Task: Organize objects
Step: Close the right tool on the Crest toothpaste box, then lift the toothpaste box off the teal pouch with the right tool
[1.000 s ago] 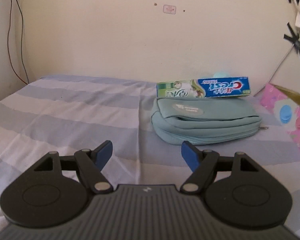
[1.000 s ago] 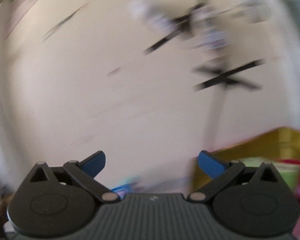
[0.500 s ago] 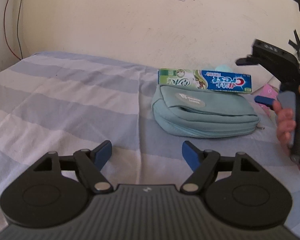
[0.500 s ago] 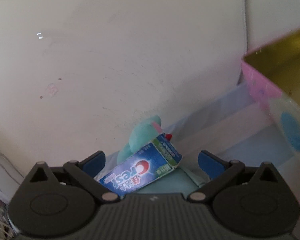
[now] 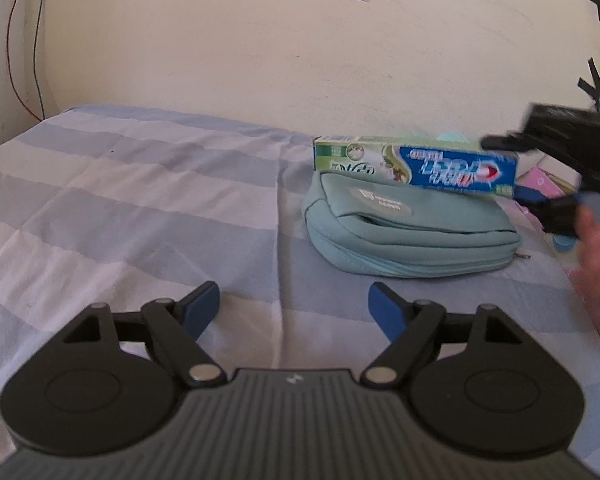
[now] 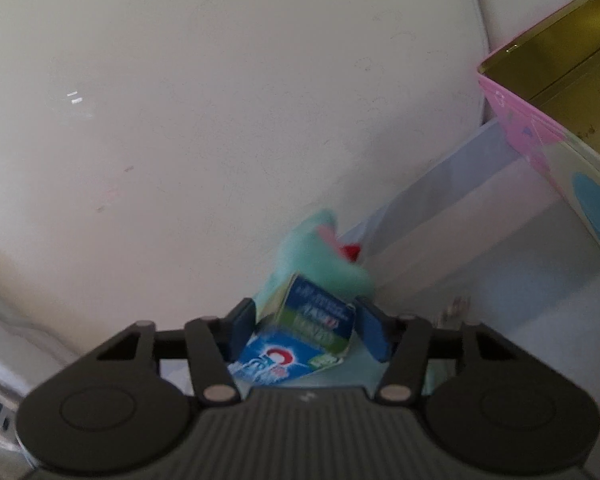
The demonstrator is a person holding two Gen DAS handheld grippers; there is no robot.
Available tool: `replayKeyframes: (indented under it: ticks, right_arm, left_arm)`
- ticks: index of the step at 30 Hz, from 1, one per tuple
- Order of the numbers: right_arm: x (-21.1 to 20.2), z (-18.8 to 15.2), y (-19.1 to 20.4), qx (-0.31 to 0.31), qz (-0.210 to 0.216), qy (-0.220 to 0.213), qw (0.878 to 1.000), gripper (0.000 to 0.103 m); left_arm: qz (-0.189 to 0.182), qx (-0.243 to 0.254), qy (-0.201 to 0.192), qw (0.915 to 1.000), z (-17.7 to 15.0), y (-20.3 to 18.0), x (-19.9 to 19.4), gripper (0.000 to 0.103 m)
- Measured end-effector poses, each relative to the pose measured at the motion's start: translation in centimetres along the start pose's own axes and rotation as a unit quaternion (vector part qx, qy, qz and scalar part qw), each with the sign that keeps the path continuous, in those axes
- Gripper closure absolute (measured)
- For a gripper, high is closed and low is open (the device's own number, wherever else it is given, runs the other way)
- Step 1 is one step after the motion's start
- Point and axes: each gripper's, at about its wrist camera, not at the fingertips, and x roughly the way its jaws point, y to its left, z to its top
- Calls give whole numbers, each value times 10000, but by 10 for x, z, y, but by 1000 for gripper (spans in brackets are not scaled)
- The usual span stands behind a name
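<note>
In the left wrist view, the right gripper [image 5: 540, 196] and the hand [image 5: 598, 264] holding it are smeared by motion and cut off by the right edge. The toothpaste box [image 5: 416, 165] is blurred too, its print unreadable. A mint-green object [image 5: 454, 137] barely peeks over the box; what it is cannot be told. In the right wrist view, the box's far end [image 6: 316, 320] sits between the fingers [image 6: 370, 332], but blur hides whether they touch it. The pouch [image 6: 364, 368] is mostly hidden beneath the gripper body.

The toothpaste box [image 5: 416, 164] lies on the pouch [image 5: 408, 236], which rests on the bedsheet [image 5: 140, 208] near the wall [image 5: 260, 48].
</note>
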Motion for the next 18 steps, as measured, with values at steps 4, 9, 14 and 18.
replayKeyframes:
  ticks: [4, 9, 14, 18]
  right_arm:
    - [-31, -38, 10, -878, 325, 400, 9948, 59]
    - [-54, -80, 31, -2765, -96, 142, 9609, 45]
    - [-55, -76, 45, -3467, -404, -418, 9362, 26]
    - [-44, -96, 73, -4267, -409, -547, 9018, 16]
  left_arm:
    - [-23, -184, -13, 9998, 2, 7, -1, 19]
    - [3, -167, -13, 9999, 3, 7, 2, 19]
    - [-7, -193, -13, 9998, 4, 10, 3, 17]
    - [-12, -207, -16, 9998, 3, 10, 2, 17]
